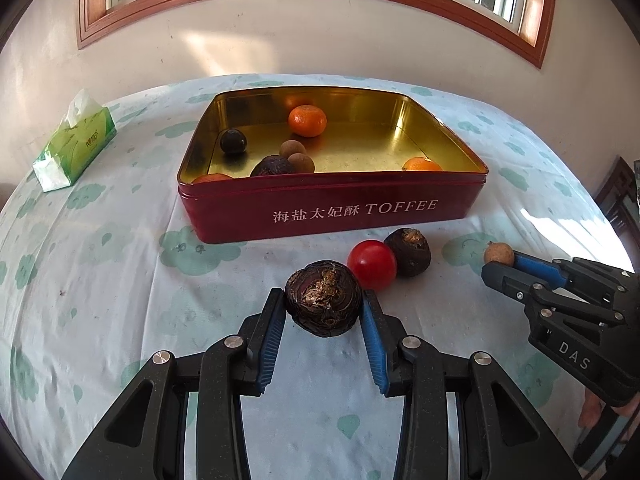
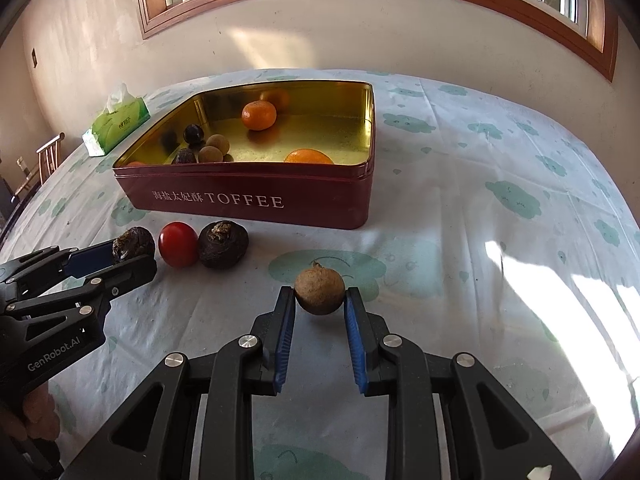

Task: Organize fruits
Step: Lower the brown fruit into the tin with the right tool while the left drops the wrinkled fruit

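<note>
My left gripper [image 1: 324, 300] is shut on a dark water chestnut [image 1: 323, 298], just above the cloth. Right behind it lie a red cherry tomato [image 1: 372, 264] and a second water chestnut [image 1: 409, 251], touching each other. My right gripper [image 2: 320, 296] is shut on a small tan longan [image 2: 320, 288]; it also shows at the right of the left wrist view [image 1: 498, 260]. The red toffee tin [image 1: 332, 210] stands open behind, holding tangerines [image 1: 307, 121], longans [image 1: 298, 156] and dark fruits. The left gripper [image 2: 134, 252] appears at the left of the right wrist view.
A green tissue pack [image 1: 74, 144] lies at the far left of the table, which is covered by a white cloth with green prints [image 1: 120, 280]. A wall with a wood-framed window rises behind. A chair back [image 2: 44, 160] stands past the left edge.
</note>
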The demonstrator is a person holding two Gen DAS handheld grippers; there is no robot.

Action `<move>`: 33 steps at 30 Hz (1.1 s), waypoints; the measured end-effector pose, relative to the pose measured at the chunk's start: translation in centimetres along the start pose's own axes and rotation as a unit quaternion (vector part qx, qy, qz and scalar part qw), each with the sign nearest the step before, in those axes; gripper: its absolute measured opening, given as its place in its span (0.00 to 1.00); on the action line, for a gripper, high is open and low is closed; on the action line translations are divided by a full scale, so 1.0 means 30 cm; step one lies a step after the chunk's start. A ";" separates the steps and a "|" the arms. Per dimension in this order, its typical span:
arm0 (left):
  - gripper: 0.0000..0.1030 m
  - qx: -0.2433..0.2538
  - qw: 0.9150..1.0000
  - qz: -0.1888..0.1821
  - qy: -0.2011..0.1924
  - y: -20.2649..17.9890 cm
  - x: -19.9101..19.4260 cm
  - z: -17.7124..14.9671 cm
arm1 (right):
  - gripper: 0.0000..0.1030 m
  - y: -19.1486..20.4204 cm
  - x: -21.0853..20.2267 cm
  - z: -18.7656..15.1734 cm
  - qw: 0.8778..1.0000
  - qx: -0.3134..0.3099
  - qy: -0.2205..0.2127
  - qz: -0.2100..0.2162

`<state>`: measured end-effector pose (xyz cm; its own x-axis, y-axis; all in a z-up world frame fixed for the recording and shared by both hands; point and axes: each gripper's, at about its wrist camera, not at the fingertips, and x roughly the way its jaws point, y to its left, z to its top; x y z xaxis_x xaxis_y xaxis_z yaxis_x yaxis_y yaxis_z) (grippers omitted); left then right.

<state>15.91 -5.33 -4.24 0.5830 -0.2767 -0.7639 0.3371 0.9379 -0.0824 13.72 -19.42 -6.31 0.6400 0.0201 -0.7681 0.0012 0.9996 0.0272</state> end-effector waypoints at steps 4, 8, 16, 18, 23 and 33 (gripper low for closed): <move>0.38 -0.003 1.000 -0.001 0.000 0.005 -0.019 -0.011 | 0.23 0.001 -0.020 -0.008 1.000 0.001 -0.003 0.000; 0.38 -0.009 1.000 -0.001 -0.005 0.019 -0.045 -0.019 | 0.23 0.005 -0.040 -0.012 1.000 0.001 -0.006 0.002; 0.38 -0.012 0.999 0.007 -0.032 0.051 -0.102 0.036 | 0.23 0.015 -0.086 0.055 0.999 -0.008 -0.035 0.002; 0.38 -0.008 0.999 0.011 -0.041 0.056 -0.109 0.062 | 0.23 0.019 -0.094 0.080 0.999 -0.011 -0.041 0.005; 0.38 -0.005 0.998 0.020 -0.055 0.068 -0.114 0.135 | 0.23 0.038 -0.105 0.145 0.998 -0.022 -0.056 0.009; 0.38 -0.001 0.997 0.054 -0.054 0.085 -0.055 0.244 | 0.23 0.041 -0.025 0.253 0.999 -0.023 -0.042 0.018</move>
<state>21.22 -4.01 1.49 0.6929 -0.1943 -0.6944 0.2658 0.9640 -0.0044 19.05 -18.35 -0.84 0.7011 0.0555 -0.7109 -0.0571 0.9981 0.0215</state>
